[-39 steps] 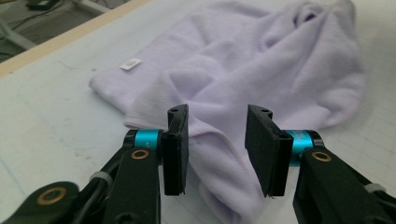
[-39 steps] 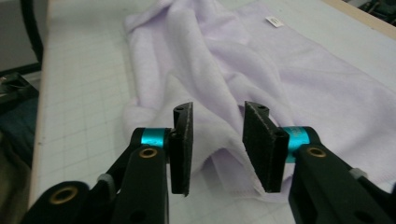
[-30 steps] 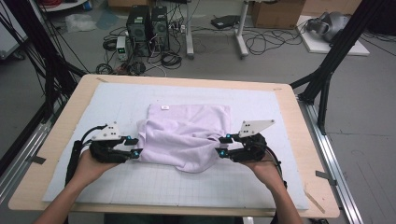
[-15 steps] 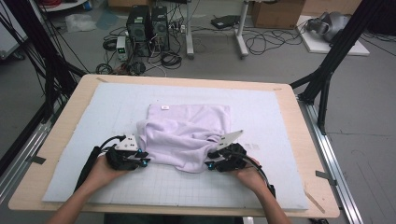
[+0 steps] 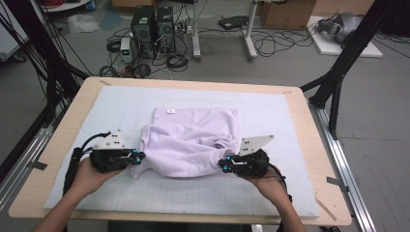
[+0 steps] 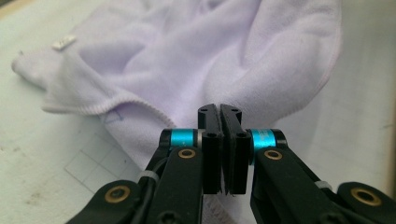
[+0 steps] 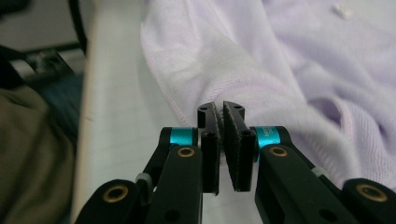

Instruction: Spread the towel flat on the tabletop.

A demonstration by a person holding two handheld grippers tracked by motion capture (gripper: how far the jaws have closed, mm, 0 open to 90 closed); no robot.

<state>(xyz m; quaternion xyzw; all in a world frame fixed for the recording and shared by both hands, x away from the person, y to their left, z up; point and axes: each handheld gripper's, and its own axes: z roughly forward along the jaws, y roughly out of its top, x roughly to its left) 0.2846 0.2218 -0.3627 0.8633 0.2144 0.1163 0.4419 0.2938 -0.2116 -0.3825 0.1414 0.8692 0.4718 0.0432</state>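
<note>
High view: we find the lavender towel (image 5: 191, 141) rumpled mid-surface on the white mat (image 5: 270, 188), far edge flat, near half bunched. The left hand-held gripper (image 5: 140, 158) meets its near-left corner, the right hand-held gripper (image 5: 223, 166) its near-right edge.

Left gripper view: jaws have just been closing and now meet, cloth apparently pinched at the tips.

Right gripper view: jaws likewise nearly together, towel hem apparently caught.

Judgement: both corners gripped; the spreading or folding itself is not yet done.

Both claws closed on the towel's (image 5: 193, 142) near corners.
</note>
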